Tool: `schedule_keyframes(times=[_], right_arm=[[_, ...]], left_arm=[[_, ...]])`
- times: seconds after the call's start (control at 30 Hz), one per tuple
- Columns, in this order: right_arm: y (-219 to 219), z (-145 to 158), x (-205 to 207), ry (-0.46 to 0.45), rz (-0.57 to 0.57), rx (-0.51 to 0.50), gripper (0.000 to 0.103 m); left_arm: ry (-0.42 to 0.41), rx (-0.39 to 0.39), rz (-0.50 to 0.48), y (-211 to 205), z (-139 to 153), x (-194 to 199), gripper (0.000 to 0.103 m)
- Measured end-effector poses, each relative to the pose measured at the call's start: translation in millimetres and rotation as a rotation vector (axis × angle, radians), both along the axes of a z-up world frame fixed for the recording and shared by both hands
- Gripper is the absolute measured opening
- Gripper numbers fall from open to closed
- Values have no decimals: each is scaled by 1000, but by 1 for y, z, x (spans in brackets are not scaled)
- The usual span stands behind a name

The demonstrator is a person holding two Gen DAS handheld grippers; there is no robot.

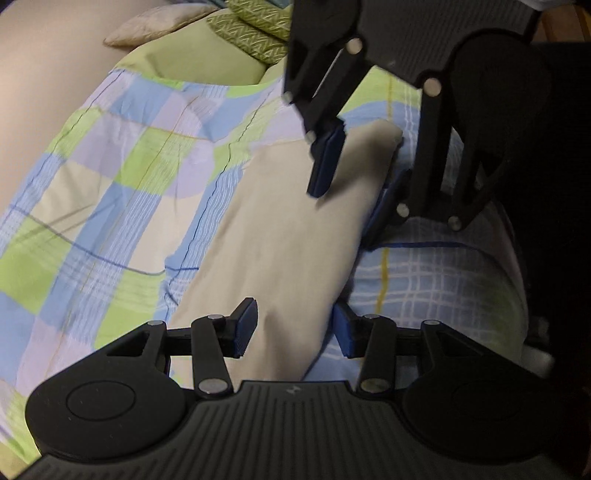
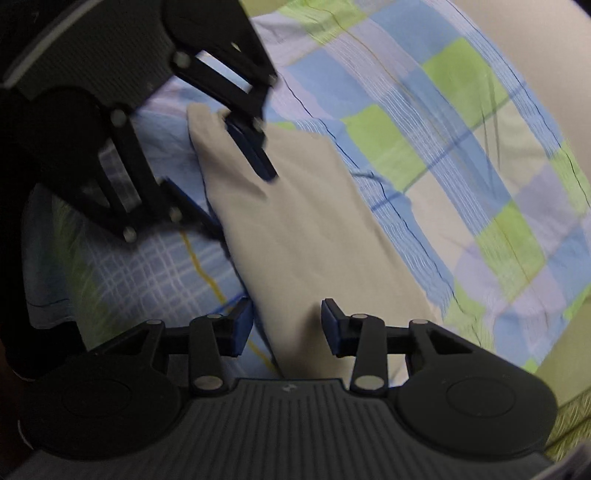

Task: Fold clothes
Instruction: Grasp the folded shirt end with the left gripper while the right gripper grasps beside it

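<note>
A folded cream cloth [image 1: 280,236] lies as a long strip on the checked bedspread; it also shows in the right wrist view [image 2: 306,236]. My left gripper [image 1: 293,330] is open, its fingers either side of the cloth's near end. My right gripper [image 2: 286,326] is open the same way at the opposite end. In the left wrist view the right gripper [image 1: 356,177] hangs open over the far end. In the right wrist view the left gripper [image 2: 229,192] is open over the far end.
The blue, green and lilac checked bedspread [image 1: 122,206] covers the bed. Green pillows [image 1: 255,33] and a cream cushion [image 1: 155,26] lie at the head. A beige wall [image 1: 44,74] runs along one side. The bed edge drops into dark on the other [image 1: 554,221].
</note>
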State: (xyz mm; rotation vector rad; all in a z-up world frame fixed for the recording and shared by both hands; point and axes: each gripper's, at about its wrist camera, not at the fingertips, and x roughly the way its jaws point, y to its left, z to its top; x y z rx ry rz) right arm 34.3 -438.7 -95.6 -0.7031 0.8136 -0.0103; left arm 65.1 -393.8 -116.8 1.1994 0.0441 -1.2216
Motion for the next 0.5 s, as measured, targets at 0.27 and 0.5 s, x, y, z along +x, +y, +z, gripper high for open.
schedule_keyframes(times=[0.27, 0.5], right_arm=[[-24, 1, -22, 1, -14, -80, 35], [-36, -2, -28, 8, -43, -132, 34]], left_arm=[[-47, 15, 66, 19, 4, 23, 52], [-74, 21, 66, 17, -1, 19, 47]])
